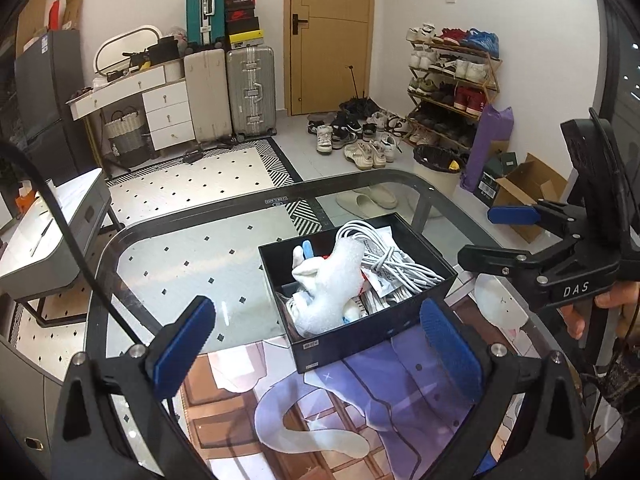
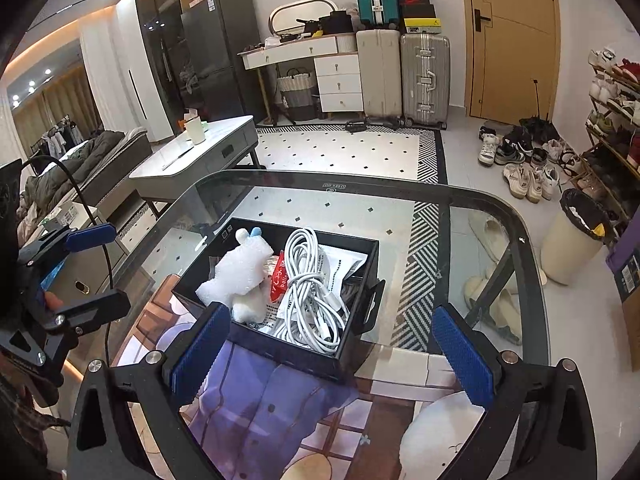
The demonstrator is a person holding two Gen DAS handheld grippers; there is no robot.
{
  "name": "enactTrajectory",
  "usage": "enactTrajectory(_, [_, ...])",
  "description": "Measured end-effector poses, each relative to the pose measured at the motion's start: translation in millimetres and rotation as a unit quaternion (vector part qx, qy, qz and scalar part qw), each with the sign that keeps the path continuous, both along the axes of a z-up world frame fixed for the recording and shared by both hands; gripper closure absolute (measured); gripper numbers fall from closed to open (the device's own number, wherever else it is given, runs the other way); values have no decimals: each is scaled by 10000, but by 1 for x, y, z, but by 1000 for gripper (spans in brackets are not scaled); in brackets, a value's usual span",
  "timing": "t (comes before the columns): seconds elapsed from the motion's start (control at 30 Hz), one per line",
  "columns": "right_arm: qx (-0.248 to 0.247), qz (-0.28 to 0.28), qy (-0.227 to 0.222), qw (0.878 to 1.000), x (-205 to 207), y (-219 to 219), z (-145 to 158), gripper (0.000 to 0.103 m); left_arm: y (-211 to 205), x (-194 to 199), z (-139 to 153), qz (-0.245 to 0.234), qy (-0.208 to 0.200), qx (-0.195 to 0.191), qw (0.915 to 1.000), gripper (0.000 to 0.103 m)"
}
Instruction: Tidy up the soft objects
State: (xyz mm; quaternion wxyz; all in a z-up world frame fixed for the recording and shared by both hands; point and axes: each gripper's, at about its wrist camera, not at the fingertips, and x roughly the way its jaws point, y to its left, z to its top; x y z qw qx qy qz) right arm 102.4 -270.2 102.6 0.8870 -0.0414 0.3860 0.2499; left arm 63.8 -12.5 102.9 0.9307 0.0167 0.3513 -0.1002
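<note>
A black open box [image 1: 362, 338] [image 2: 296, 356] stands on the glass table. In it lie a white plush toy [image 1: 326, 280] [image 2: 240, 270] with a blue ear, a bundle of white cable [image 1: 394, 264] [image 2: 310, 280], a red packet [image 2: 279, 276] and white paper packets [image 2: 344, 266]. My left gripper [image 1: 316, 346] is open and empty, just in front of the box. My right gripper [image 2: 334, 356] is open and empty, also just short of the box. Each gripper shows in the other's view, at the right edge [image 1: 500, 236] and at the left edge [image 2: 98, 270].
The glass table [image 1: 192, 256] [image 2: 460, 216] carries a printed mat [image 1: 320, 420] [image 2: 280, 412] under the box. On the floor beyond are slippers [image 1: 368, 200], a bin [image 2: 572, 236], shoes, a shoe rack [image 1: 452, 80] and suitcases [image 2: 404, 72]. A grey side table [image 2: 200, 156] stands at left.
</note>
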Motion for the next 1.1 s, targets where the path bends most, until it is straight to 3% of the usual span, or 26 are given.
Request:
enactTrajectory(0.07, [87,-94,-166,9998,-4,-3,-3,1,2,-3,-5,98,-152,-40,9998,0])
enactTrajectory(0.2, [314,-98,-89,9994,-7,-6,-13,1,5,-8,-16,242,-320,-174,9990,0])
enactTrajectory(0.57, [524,-221,-577,9967,-23,-12,-34,1,5,-17,-42,512,-523,-384,9966,0])
enactTrajectory(1.1, [597,-644,-1141,9896,-33,-32,-69,1,9,-19,-68,823,-852,-360,9923,0])
